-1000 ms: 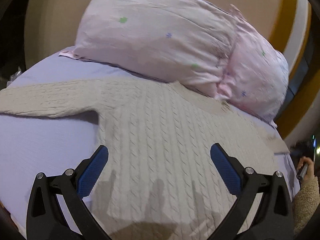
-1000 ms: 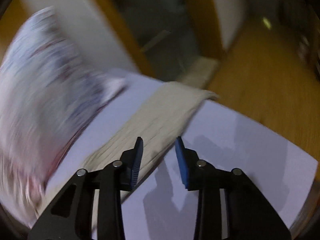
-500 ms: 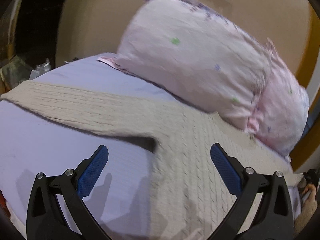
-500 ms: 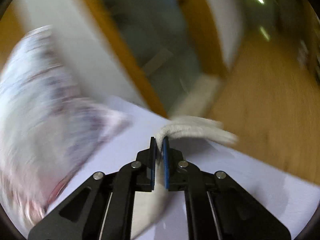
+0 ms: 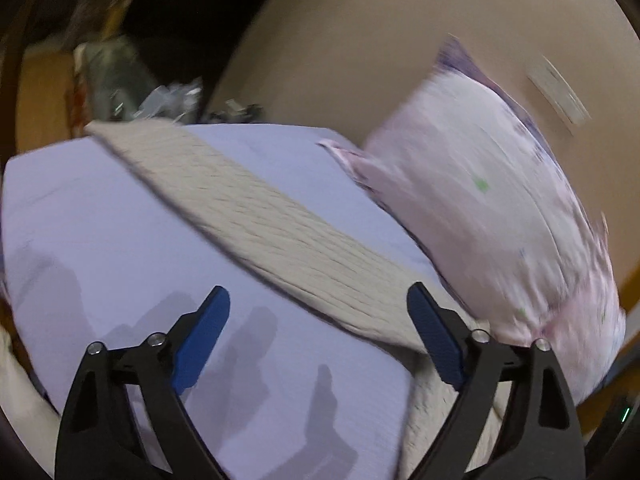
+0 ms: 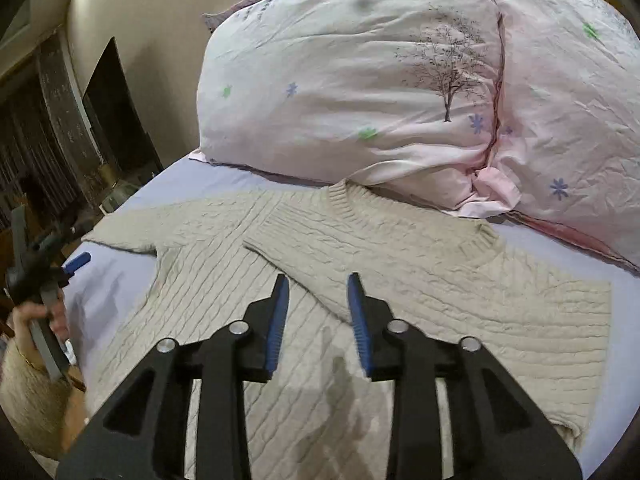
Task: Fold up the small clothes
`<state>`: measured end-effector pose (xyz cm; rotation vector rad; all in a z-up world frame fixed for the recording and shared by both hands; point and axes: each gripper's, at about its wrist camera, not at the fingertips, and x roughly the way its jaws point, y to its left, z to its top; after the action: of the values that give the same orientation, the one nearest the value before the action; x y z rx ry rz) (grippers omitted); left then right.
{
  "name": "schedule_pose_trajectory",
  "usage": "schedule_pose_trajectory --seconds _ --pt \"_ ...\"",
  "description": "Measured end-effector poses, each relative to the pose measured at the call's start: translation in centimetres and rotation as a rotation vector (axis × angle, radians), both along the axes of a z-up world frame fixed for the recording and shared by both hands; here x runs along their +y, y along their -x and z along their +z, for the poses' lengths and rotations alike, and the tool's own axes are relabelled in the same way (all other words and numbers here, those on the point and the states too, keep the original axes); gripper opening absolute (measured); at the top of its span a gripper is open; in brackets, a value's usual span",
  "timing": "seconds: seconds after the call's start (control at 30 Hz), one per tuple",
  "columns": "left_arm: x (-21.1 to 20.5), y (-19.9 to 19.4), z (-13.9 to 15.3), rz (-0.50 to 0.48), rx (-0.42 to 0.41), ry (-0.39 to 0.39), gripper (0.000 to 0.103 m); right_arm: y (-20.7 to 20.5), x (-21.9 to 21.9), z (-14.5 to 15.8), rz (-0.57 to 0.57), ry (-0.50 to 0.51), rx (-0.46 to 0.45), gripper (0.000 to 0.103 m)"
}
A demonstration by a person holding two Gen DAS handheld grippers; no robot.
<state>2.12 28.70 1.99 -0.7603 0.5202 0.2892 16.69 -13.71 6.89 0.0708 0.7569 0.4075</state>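
Observation:
A beige cable-knit sweater (image 6: 400,280) lies flat on the lilac bed sheet (image 6: 624,292). Its right sleeve (image 6: 304,236) is folded across the chest. Its left sleeve (image 5: 256,216) stretches out toward the bed's far left corner. My right gripper (image 6: 318,312) is open and empty, just above the tip of the folded sleeve. My left gripper (image 5: 318,340) is open wide and empty, above the sheet near the root of the left sleeve; it also shows in the right wrist view (image 6: 76,262), held in a hand at the bed's left edge.
A big pink pillow (image 6: 380,80) with a tree print leans on the beige headboard (image 5: 380,40) right behind the sweater's collar. Clutter (image 5: 132,88) sits past the bed's far left corner. Dark furniture (image 6: 48,120) stands left of the bed.
My right gripper carried the right sleeve over the chest, let it go and opened. My left gripper swung left from the sweater's body to the outstretched left sleeve, staying open.

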Motion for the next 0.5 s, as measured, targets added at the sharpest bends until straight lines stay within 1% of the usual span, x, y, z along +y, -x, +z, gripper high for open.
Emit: schedule_pose_trajectory --seconds 0.03,0.1,0.13,0.17,0.23,0.33,0.4,0.43,0.5 --pt "1.4 0.0 -0.5 0.027 0.01 0.034 0.084 0.3 -1.4 0.3 -0.03 -0.022 -0.007 0.052" --pt "3.7 0.1 -1.3 0.074 0.027 0.094 0.075 0.5 -4.6 1.2 -0.099 -0.053 -0.017 0.058" --pt "5.4 0.1 -2.0 0.108 0.034 0.153 0.074 0.7 -6.1 1.7 -0.131 -0.056 -0.021 0.059" --pt "6.1 0.2 -2.4 0.124 0.032 0.182 0.065 1.0 -7.2 1.8 -0.158 -0.055 -0.025 0.059" --pt "8.0 0.3 -2.7 0.164 0.02 0.23 0.063 1.7 -9.3 2.0 -0.221 -0.052 -0.028 0.063" --pt "10.2 0.3 -2.9 0.223 0.019 0.264 0.06 2.8 -11.3 1.4 -0.271 -0.06 -0.019 0.063" --pt "11.5 0.0 -3.2 0.248 0.019 0.295 0.05 3.1 -12.0 1.1 -0.29 -0.065 -0.023 0.063" --pt "12.1 -0.1 -3.4 0.262 0.018 0.311 0.048 3.4 -12.5 1.1 -0.3 -0.073 -0.027 0.064" --pt "13.1 -0.4 -3.7 0.274 0.019 0.333 0.039 3.9 -13.1 1.1 -0.311 -0.092 -0.037 0.065"
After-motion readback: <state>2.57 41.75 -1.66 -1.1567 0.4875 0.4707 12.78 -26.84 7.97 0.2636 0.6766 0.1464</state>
